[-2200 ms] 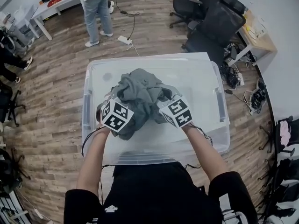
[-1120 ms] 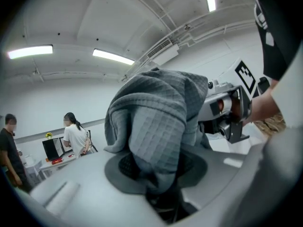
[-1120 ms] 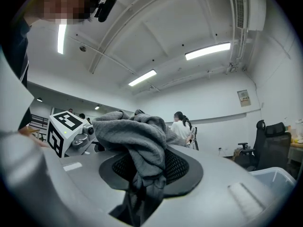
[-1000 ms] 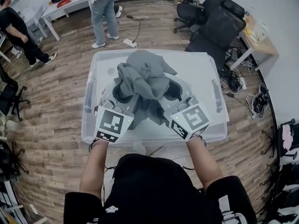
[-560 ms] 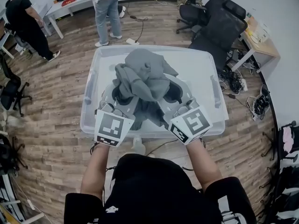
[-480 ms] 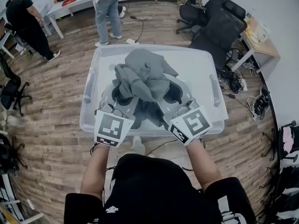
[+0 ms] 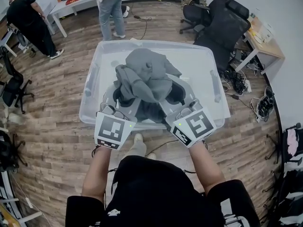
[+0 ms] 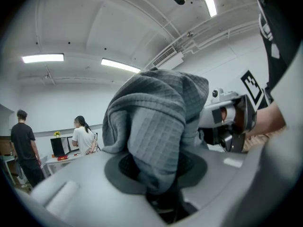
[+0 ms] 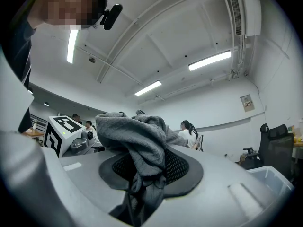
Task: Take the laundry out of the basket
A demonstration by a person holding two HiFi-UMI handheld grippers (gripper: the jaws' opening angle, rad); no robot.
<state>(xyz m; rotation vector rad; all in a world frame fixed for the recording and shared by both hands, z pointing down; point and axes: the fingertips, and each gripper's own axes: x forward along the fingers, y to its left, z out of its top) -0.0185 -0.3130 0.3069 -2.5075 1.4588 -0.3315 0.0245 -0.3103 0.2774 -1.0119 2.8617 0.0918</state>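
Observation:
A grey waffle-knit garment [image 7: 147, 77] hangs bunched between both grippers, lifted above the clear plastic basket [image 7: 201, 60]. My left gripper [image 7: 117, 98] is shut on its left side, and my right gripper [image 7: 176, 94] is shut on its right side. In the left gripper view the cloth [image 8: 156, 126] rises in a hump from the pinched jaws [image 8: 158, 195], with the right gripper [image 8: 229, 122] beyond it. In the right gripper view the garment [image 9: 142, 136] drapes over the shut jaws [image 9: 139, 193], and the left gripper's marker cube [image 9: 60, 132] shows at the left. Whatever lies in the basket under the garment is hidden.
The basket stands on a wooden floor [image 7: 57, 122]. Two people [image 7: 111, 6] stand at the back left by a white table [image 7: 71, 1]. Black office chairs [image 7: 222, 20] and a desk [image 7: 262, 37] with cables beneath are at the right.
The garment has been lifted from down in the basket to above it. Both grippers have drawn back to the basket's near edge, still gripping the cloth.

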